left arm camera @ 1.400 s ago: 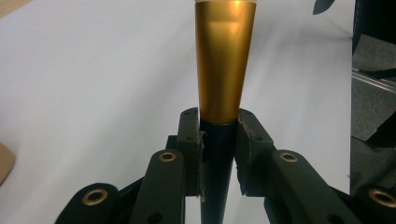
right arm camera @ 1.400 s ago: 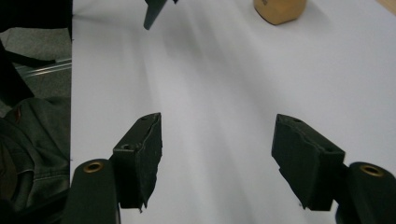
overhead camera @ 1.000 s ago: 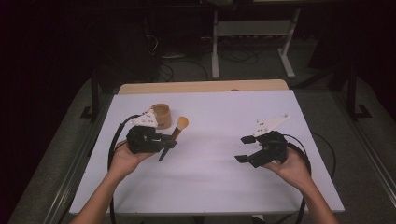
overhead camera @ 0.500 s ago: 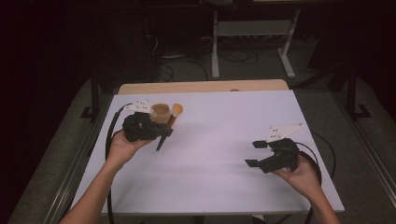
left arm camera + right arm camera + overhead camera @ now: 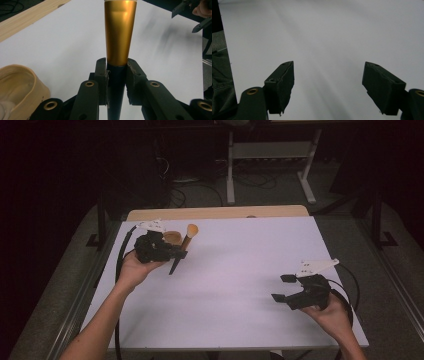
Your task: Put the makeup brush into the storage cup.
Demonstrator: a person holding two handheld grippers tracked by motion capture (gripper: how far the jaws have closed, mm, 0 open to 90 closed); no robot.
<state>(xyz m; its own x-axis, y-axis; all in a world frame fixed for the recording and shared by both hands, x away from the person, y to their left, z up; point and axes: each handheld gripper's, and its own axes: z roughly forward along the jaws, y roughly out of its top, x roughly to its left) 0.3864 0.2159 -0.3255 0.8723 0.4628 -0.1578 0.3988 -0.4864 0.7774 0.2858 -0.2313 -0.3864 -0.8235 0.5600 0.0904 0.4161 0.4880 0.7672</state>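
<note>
The left gripper (image 5: 172, 254) is clamped on a makeup brush (image 5: 182, 247), its pads pinching the black handle just below the gold ferrule (image 5: 120, 32), which rises straight ahead of the jaws in the left gripper view; in the high view the orange bristle head (image 5: 191, 229) tilts up and away beyond the jaw tips while the handle's dark tail points down and toward the person below them. A small tan holder cup (image 5: 172, 237) sits just beside this gripper, on its far side in the high view and low at the left edge of the left gripper view (image 5: 21, 87). The step in hand looks like carrying the brush to that cup and standing it inside. To do it well, the person should lift the brush clear of the rim, bring the handle's tail over the opening, tip the brush closer to upright, and lower it before loosening the pinch, since a slanted entry could knock the light cup over. The right gripper (image 5: 286, 288) hangs spread and empty over the bare white table (image 5: 240, 270), well apart from the brush, its jaws having just been opening with nothing between them; it could steady the cup if needed
</note>
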